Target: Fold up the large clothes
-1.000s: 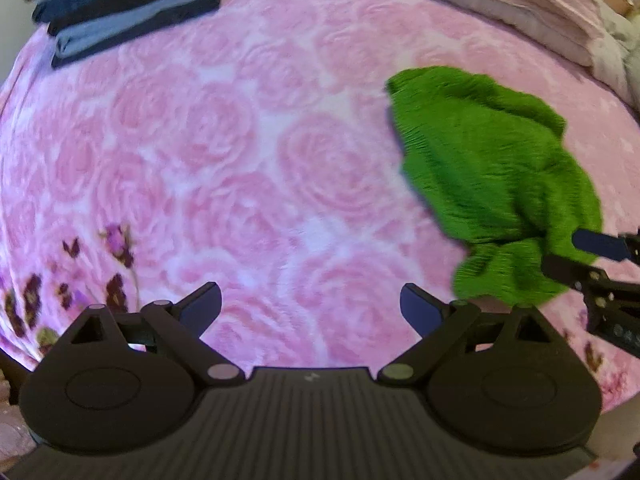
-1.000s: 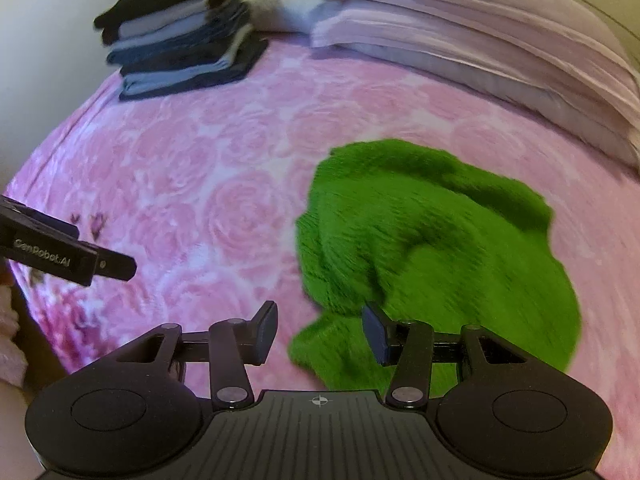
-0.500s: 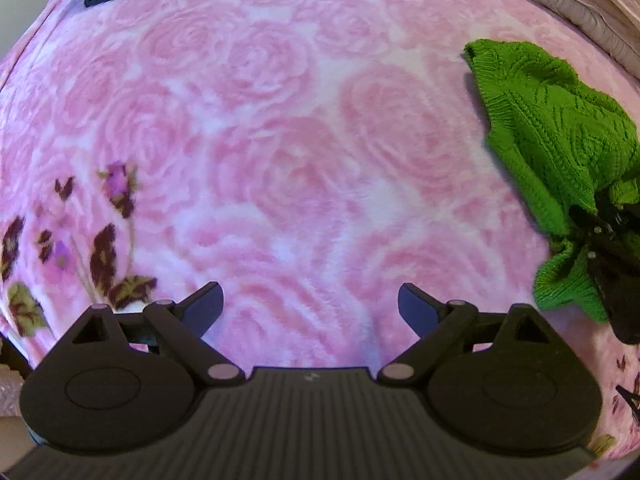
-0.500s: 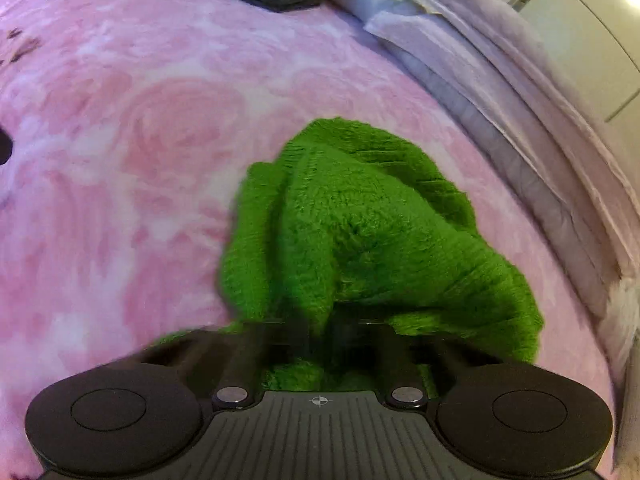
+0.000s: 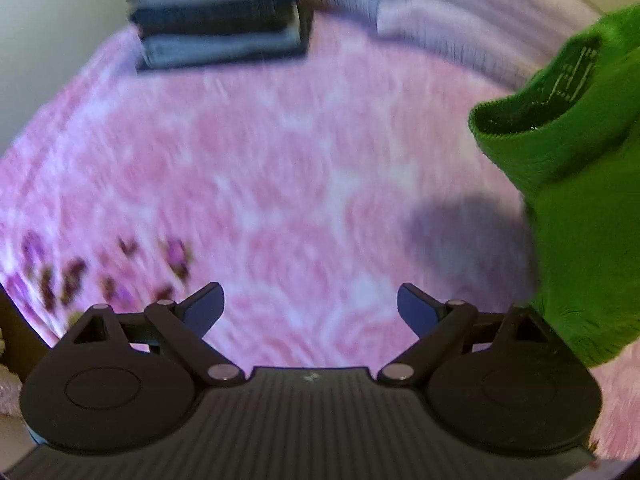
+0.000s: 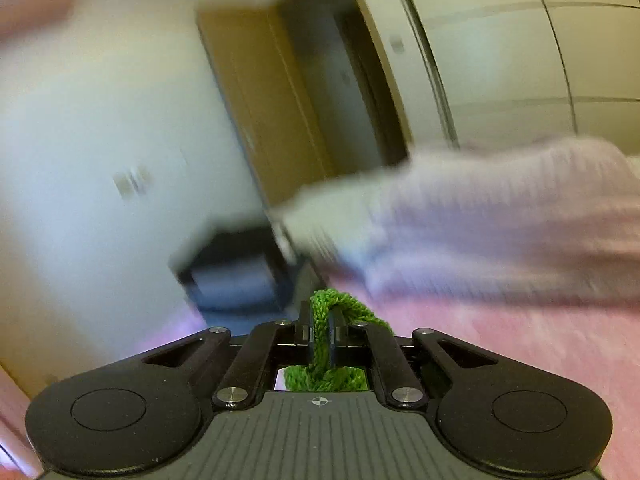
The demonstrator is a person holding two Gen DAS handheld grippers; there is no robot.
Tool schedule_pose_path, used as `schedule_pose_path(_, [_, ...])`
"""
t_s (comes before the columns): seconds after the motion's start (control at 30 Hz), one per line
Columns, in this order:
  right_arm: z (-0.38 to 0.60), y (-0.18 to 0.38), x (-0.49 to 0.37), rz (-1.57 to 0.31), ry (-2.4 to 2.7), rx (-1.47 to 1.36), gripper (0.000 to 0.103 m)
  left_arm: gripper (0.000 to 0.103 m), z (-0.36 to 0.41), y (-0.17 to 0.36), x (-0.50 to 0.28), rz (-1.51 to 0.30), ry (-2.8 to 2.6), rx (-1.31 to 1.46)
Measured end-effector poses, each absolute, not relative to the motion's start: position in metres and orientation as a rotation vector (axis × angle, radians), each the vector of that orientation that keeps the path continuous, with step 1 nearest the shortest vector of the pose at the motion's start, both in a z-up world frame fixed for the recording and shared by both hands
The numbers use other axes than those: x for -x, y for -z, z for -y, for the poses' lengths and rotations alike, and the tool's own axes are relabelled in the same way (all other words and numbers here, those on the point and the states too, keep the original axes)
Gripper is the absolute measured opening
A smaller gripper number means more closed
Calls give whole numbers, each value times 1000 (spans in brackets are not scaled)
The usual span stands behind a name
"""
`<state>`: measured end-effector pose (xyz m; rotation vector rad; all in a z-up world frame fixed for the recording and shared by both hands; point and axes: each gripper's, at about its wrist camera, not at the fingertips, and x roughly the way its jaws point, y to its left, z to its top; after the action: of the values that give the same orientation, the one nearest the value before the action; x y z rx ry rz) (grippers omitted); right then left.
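A bright green knitted sweater (image 5: 576,200) hangs in the air at the right of the left wrist view, its neck opening and label showing, with its shadow on the pink rose-patterned bed cover (image 5: 280,184). My left gripper (image 5: 310,306) is open and holds nothing, to the left of the hanging sweater. In the right wrist view my right gripper (image 6: 320,336) is shut on a fold of the green sweater (image 6: 326,308), raised and tilted up toward the room wall; most of the garment is hidden below it.
A stack of folded dark and grey clothes (image 5: 220,12) sits at the far end of the bed by the wall. Pale pillows (image 6: 500,216) line the head of the bed. A wooden door frame (image 6: 272,108) and white cupboards stand beyond.
The right gripper shut on the sweater and lifted it off the bed, tilting its view up to the wall. The left gripper pulled back and stayed open.
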<state>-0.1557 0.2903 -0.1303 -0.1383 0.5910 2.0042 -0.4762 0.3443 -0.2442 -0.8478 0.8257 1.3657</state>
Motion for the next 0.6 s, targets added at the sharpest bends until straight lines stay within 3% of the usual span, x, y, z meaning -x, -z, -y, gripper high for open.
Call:
schedule_pose_path(0.13, [-266,61,111,-584,-2101,-174,2,91,-343,187,493,-723,-1442,782])
schedule_pose_path(0.23, [-250,47,53,-742,-2017,-335,2,92,-337,151,503,-675,-1487,730])
schedule_pose_path(0.43, [-215,131,-90,-1168,-1379,-233,9,92,-323,140,497,-723,-1509,661])
schedule_pose_path(0.6, [-162,197,-154,-1194,-1074,6,19,92,-310,185,466,-824,-1430,688])
